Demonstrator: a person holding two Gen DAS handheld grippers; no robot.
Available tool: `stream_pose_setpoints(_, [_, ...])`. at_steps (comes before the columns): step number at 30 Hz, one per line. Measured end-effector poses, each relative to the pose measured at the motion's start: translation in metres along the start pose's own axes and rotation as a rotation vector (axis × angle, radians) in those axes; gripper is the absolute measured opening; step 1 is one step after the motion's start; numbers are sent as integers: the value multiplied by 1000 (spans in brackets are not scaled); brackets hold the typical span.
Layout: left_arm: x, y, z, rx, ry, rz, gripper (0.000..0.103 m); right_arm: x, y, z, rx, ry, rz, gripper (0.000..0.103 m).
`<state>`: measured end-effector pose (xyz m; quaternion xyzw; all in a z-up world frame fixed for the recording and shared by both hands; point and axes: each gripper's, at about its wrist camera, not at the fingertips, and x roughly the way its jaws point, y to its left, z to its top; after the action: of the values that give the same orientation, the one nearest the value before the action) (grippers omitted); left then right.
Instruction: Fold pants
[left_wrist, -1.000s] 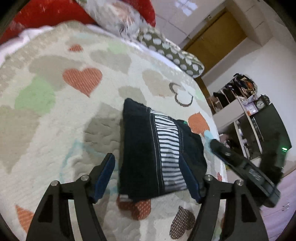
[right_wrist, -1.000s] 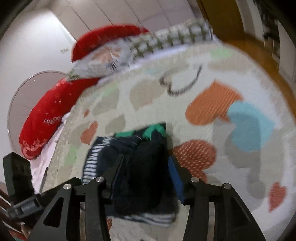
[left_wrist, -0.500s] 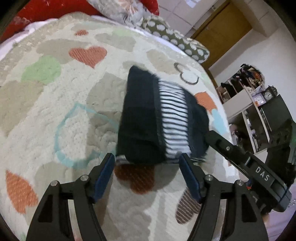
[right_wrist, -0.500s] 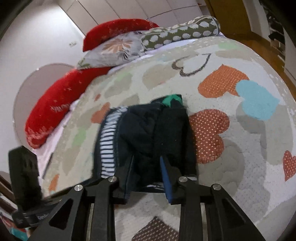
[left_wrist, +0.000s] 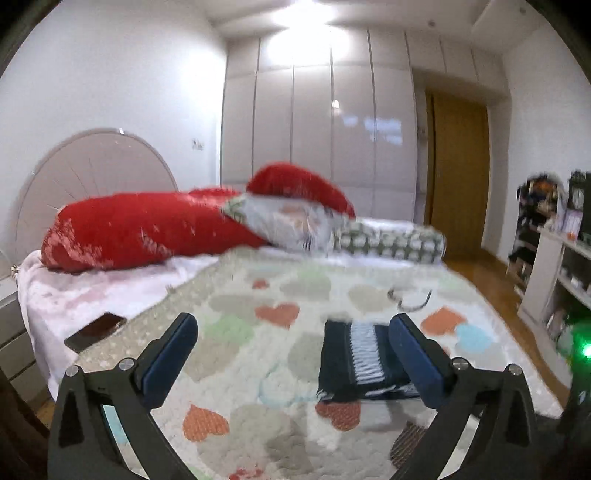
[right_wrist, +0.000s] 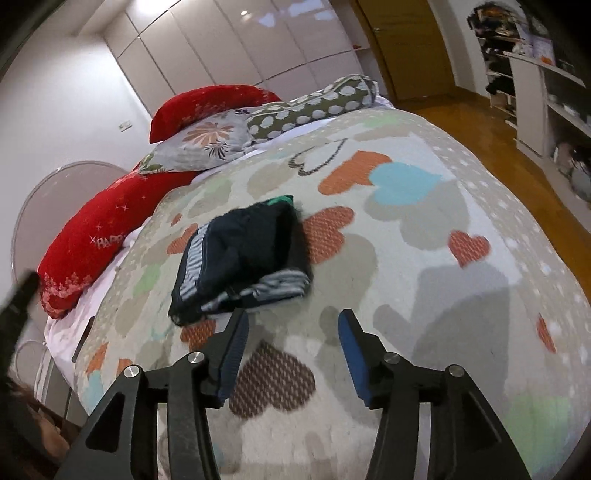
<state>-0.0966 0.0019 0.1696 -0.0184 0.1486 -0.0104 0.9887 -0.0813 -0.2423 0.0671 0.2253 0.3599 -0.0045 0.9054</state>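
Note:
The pants (right_wrist: 240, 262) lie folded into a small dark navy bundle with a white-striped band on the heart-patterned bedspread (right_wrist: 424, 266). They also show in the left wrist view (left_wrist: 360, 360), partly behind the right finger. My left gripper (left_wrist: 291, 354) is open and empty, held above the bed, back from the bundle. My right gripper (right_wrist: 291, 339) is open and empty, just short of the bundle's near edge, not touching it.
Red pillows (left_wrist: 147, 230), a floral pillow (right_wrist: 207, 142) and a dotted bolster (right_wrist: 314, 107) lie at the bed's head. A dark phone (left_wrist: 95, 331) rests near the left edge. White shelves (right_wrist: 546, 96) and wooden floor (right_wrist: 517, 147) are to the right.
My right gripper opened, let go of the pants and drew back. My left gripper pulled back and tilted up, so it now looks across the room. The bundle stays on the bed.

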Motion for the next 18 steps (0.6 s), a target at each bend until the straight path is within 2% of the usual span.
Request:
stream_pose_setpoints(3, [-13,0,4,-6,17,-14,103,-13,3,-8,-2,-21,-19,58])
stream_pose_setpoints(6, [-20,-6,1,56,108,-70,103,-29,12,-16,-35,-51,-38,65])
stream_pose_setpoints(8, [-24,-10,-5,84,155,-66,103,-38,19,-23,-60,-65,-53,68])
stream_pose_setpoints(12, [-20,-17,-25,137,266,-57,103,-46,30,-44,-95,-81,-152,76])
stream_pose_setpoints(15, [-9,-15,-34,131,341,-54,103,-33,31,-56,-124,-40,-215,76])
stream_pose_setpoints(18, [-3,-10,-39,105,389,-65,103,-21,24,-59,-101,20,-230,76])
